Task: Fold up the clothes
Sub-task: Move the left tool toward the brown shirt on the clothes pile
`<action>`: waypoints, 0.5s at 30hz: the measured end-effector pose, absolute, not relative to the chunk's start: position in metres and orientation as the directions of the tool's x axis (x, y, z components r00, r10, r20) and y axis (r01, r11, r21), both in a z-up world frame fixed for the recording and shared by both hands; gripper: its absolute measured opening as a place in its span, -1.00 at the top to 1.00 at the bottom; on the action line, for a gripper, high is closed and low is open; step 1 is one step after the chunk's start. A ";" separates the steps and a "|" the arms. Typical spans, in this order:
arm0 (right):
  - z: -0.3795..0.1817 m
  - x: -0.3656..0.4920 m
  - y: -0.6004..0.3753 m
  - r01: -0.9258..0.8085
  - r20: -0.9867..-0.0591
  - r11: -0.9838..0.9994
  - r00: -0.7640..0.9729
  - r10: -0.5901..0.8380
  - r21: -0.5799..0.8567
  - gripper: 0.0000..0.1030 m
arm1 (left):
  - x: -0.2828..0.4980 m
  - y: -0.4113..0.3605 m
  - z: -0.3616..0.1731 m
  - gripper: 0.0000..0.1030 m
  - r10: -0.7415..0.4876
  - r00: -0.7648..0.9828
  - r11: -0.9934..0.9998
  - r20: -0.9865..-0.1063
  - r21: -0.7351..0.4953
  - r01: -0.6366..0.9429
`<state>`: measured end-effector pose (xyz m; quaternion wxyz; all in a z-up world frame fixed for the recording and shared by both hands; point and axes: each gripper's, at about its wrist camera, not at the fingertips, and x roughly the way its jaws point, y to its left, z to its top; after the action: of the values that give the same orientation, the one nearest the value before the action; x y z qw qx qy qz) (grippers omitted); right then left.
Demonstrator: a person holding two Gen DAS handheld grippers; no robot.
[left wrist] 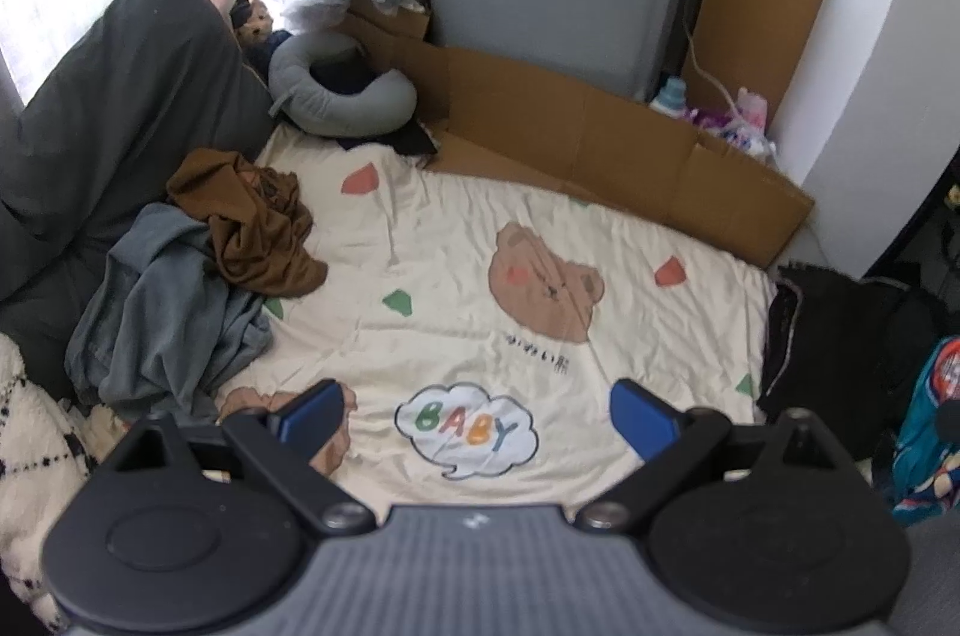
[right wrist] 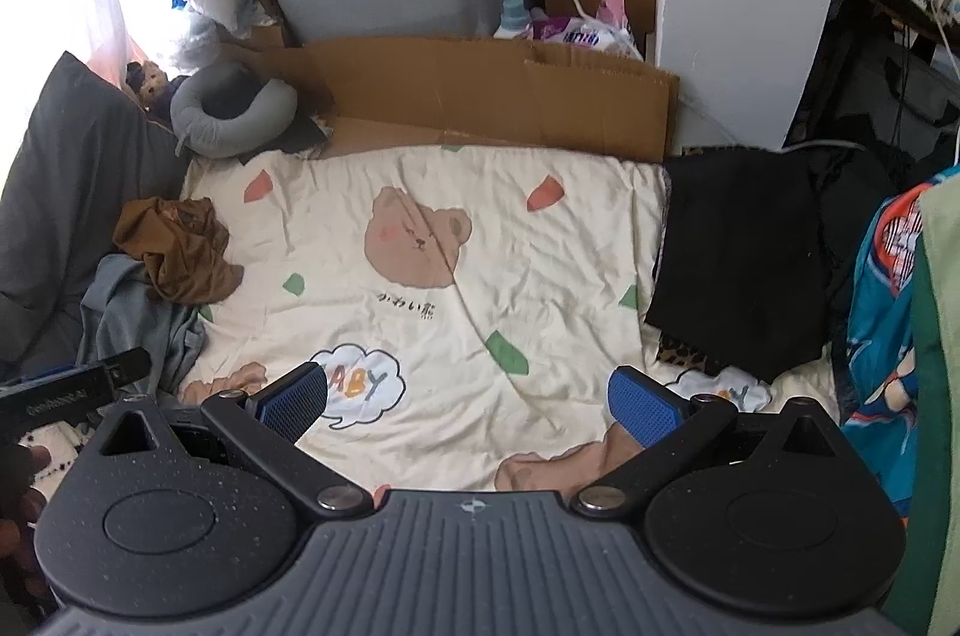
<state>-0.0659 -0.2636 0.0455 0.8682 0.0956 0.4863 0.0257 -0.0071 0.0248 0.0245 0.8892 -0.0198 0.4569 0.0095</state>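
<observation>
While both claws gape | brown garment (left wrist: 252, 222) far left of left claw (left wrist: 477, 411)

The bed (right wrist: 540, 264), under a cream bear-print blanket, carries a brown garment (right wrist: 174, 252) over a grey-blue one (right wrist: 138, 324) left of the jaws, and a black cloth (right wrist: 738, 258) to their right.
</observation>
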 end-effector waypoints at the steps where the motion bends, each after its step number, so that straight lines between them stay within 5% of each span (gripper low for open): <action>1: 0.048 -0.066 -0.264 0.049 -0.837 0.979 0.528 0.143 0.198 -1.00 | -0.007 0.027 0.028 -0.88 -0.005 0.590 0.999 -0.807 -0.032 -0.035; 15: 0.072 -0.065 -0.267 0.044 -0.804 0.971 0.571 0.167 0.233 -1.00 | 0.009 0.087 0.063 -0.86 0.043 0.634 0.993 -0.772 -0.036 -0.111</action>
<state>-0.0651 -0.2668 0.0721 0.8788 0.1141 0.4620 0.0350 0.0088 0.0868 0.0629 0.9030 -0.0401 0.4257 0.0425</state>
